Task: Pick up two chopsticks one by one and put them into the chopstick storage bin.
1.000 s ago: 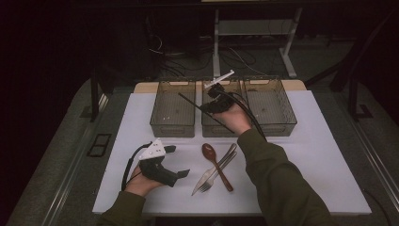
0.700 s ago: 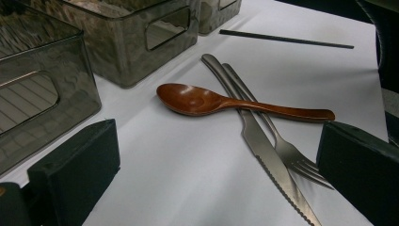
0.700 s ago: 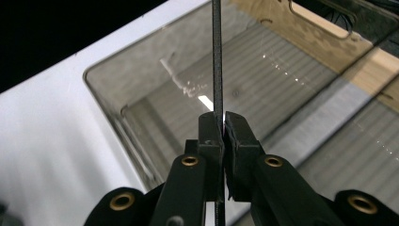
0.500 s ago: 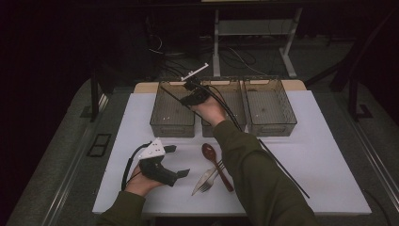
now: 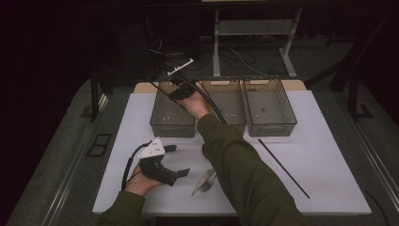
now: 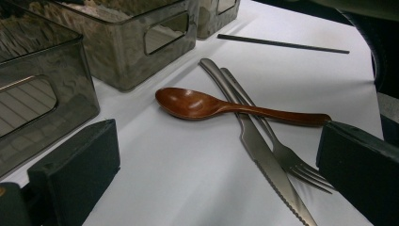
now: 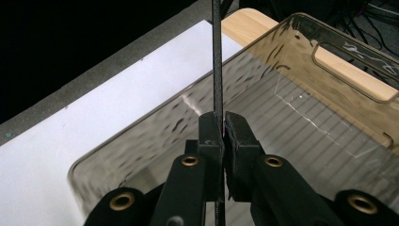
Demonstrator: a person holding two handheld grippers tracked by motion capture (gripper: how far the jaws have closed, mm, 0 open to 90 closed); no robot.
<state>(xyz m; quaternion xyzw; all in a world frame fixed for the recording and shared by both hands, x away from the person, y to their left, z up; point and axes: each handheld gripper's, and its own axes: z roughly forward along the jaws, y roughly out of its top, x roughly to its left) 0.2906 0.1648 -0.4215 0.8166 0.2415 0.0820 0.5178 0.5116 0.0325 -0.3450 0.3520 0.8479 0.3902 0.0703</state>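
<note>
Pinching 1 chopstick (image 7: 217, 70), right gripper (image 7: 222, 125) seemingly over leftmost bin (image 7: 291, 122).

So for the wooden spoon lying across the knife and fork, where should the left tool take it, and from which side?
Probably by the bowl end of the wooden spoon, from above. In the left gripper view its handle rests on the knife and fork, so closing there risks catching the metal. The bowl lies apart on bare table, nearer the bins, with room either side for the open left tool.
</note>
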